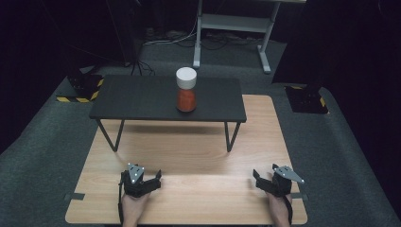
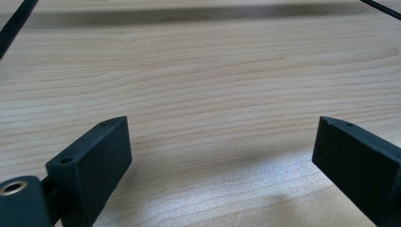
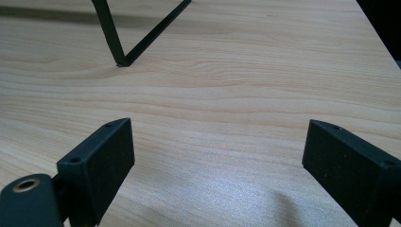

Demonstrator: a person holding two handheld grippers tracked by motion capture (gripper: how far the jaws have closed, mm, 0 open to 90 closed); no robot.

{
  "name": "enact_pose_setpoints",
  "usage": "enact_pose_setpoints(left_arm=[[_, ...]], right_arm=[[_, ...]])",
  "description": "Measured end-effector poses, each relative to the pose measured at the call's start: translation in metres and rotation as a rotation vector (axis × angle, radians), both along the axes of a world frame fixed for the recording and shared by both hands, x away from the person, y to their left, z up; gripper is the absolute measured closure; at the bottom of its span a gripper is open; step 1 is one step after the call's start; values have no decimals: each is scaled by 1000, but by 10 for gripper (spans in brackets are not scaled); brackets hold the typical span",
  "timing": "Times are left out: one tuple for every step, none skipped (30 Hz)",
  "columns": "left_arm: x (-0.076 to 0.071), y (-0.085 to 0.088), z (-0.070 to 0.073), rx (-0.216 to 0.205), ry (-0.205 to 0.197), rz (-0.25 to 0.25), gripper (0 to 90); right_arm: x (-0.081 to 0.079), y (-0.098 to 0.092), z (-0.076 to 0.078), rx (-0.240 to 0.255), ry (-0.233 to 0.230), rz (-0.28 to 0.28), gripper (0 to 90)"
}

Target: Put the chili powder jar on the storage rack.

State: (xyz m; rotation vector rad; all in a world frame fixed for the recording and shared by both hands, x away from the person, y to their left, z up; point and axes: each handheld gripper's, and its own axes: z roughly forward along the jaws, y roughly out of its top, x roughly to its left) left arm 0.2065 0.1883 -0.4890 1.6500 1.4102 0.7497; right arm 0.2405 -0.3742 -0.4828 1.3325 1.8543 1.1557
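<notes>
A jar [image 1: 186, 96] with a white lid and orange-red contents stands upright near the middle of a small black raised shelf [image 1: 142, 101]. My left gripper [image 1: 140, 178] rests near the front left of the wooden table [image 1: 189, 156], held by a hand, its jaws wide apart over bare wood. Near the front right, my right gripper [image 1: 265, 177] also rests with its jaws spread. In the left gripper view my gripper [image 2: 222, 130] holds nothing. The right gripper view shows my own gripper [image 3: 217, 132] open and empty too. Both are far from the jar.
The shelf stands on thin black V-shaped legs [image 3: 124, 42] over the far half of the table. Grey carpet surrounds the table. A white desk frame [image 1: 231, 28] stands behind, with yellow-black striped floor blocks [image 1: 82, 87] at both far sides.
</notes>
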Motion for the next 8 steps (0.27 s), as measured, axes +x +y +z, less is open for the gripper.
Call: enact_pose_setpoints(left_arm=[[0, 0, 0, 0, 0, 1, 58], [0, 0, 0, 0, 0, 1, 58], [0, 0, 0, -1, 0, 1, 59], [0, 0, 0, -1, 0, 1, 59], [0, 0, 0, 0, -1, 2, 58], [0, 0, 0, 0, -1, 2, 59], [0, 0, 0, 0, -1, 1, 58], [0, 0, 0, -1, -1, 1, 58]], right_arm=[[0, 0, 0, 1, 0, -1, 97], [0, 0, 0, 3, 0, -2, 97], [0, 0, 0, 2, 0, -2, 97], [0, 0, 0, 2, 0, -2, 97], [0, 0, 0, 1, 0, -2, 97], [0, 0, 0, 1, 0, -1, 97], [0, 0, 0, 1, 0, -1, 97], [0, 0, 0, 1, 0, -1, 97]])
